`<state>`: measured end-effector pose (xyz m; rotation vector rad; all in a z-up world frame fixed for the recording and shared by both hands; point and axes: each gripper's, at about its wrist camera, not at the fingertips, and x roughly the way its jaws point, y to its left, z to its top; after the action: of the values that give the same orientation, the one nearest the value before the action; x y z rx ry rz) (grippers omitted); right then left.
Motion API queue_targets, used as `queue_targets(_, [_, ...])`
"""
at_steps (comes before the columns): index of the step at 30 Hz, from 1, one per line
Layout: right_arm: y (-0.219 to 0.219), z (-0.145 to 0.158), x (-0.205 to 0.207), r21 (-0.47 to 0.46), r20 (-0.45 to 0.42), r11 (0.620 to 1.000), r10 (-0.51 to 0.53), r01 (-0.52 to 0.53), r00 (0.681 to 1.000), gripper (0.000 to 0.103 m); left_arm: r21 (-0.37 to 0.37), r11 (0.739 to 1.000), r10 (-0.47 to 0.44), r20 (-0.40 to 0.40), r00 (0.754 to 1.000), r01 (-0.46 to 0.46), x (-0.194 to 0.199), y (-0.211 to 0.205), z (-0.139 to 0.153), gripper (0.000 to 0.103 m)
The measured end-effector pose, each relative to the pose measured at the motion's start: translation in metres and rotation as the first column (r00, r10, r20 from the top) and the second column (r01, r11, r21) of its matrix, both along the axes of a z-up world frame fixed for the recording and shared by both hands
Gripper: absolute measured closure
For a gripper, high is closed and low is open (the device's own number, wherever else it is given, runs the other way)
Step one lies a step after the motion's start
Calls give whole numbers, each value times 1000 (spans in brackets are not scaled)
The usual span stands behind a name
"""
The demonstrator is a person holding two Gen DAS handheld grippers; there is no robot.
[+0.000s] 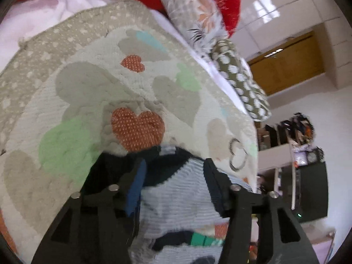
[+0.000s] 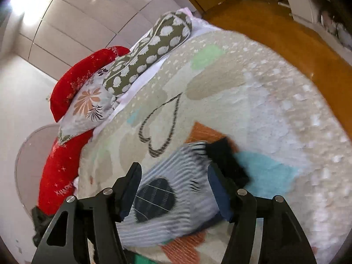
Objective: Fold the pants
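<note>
The pants (image 1: 176,200) are small, light blue-grey striped, with dark navy cuffs and a dark patch; they lie on a heart-patterned bedspread (image 1: 92,92). In the left wrist view my left gripper (image 1: 173,165) is open, its fingers either side of the pants' navy edge. In the right wrist view the pants (image 2: 182,189) show a dark checked patch and a black cuff. My right gripper (image 2: 173,171) is open, straddling the pants, not closed on the fabric.
Pillows lie at the bed's head: a red one (image 2: 72,83), a floral one (image 2: 88,103) and an olive one with white spots (image 2: 151,50). Wooden floor (image 2: 286,30) runs beside the bed. Shelves and a black box (image 1: 308,187) stand beyond the bed edge.
</note>
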<state>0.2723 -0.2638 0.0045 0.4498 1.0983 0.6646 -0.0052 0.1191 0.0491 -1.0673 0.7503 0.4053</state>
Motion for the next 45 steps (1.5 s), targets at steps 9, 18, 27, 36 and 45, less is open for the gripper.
queue_targets(9, [-49, -23, -11, -81, -31, 996, -36, 33, 999, 36, 90, 992, 99, -119, 988, -89, -101, -17, -22, 33])
queue_targets(18, [12, -36, -17, -151, -62, 986, 56, -65, 996, 92, 179, 979, -52, -257, 965, 100, -66, -68, -62, 89])
queue_targets(27, [-37, -16, -42, -156, 0, 988, 12, -12, 1000, 92, 191, 977, -36, -276, 960, 91, -75, -66, -47, 82])
queue_targets(36, [-104, -19, -77, -129, 45, 991, -24, 30, 999, 60, 84, 996, 14, -222, 975, 4, -109, -67, -58, 44])
queue_targets(45, [-156, -33, -153, -51, 45, 998, -37, 39, 998, 50, 172, 983, -24, -222, 975, 63, -96, -99, -61, 79])
